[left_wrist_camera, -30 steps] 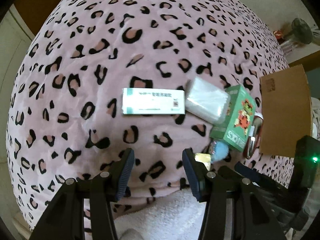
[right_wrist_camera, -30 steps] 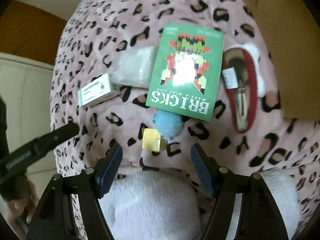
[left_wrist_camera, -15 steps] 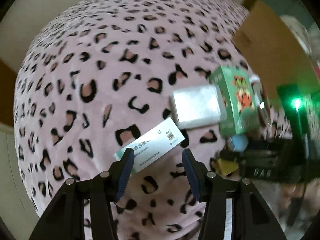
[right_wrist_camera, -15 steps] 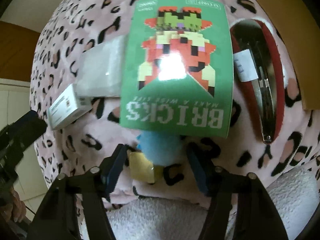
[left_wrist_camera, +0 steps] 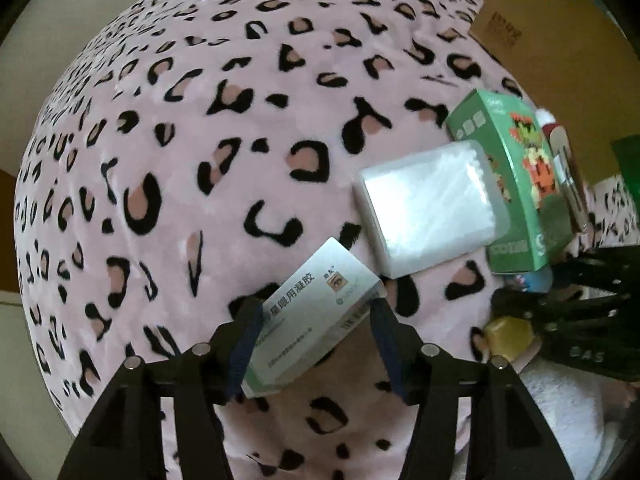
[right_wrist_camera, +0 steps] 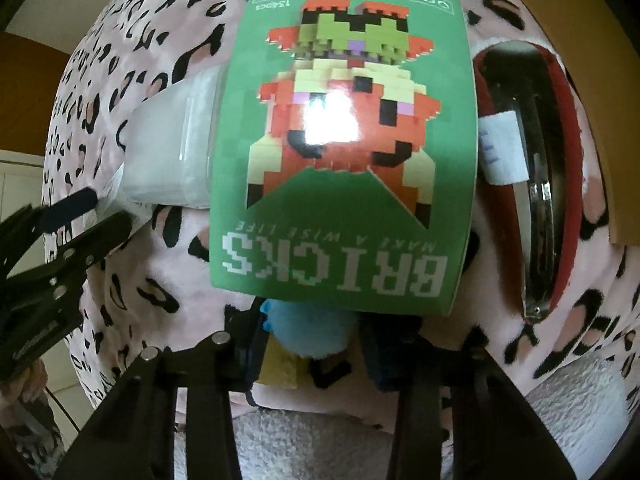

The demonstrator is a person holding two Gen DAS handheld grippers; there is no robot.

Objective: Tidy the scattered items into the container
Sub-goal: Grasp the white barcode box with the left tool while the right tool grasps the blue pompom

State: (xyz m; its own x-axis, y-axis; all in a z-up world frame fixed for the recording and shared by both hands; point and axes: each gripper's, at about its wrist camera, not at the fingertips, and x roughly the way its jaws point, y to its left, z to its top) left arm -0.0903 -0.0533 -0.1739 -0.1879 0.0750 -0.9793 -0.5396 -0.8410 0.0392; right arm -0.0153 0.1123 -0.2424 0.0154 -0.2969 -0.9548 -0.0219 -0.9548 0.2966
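Leopard-print blanket (pink), pale wall

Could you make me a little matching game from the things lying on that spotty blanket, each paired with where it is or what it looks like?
Things:
1. medicine box
2. bricks box
3. pompom
4. hair clip

Descriptions:
A. red and silver, right of the green box in the right wrist view
B. white, between the left tool's fingers
C. blue and fluffy, between the right tool's fingers
D. green, with a pixel figure printed on it

Pairs: 1-B, 2-D, 3-C, 4-A
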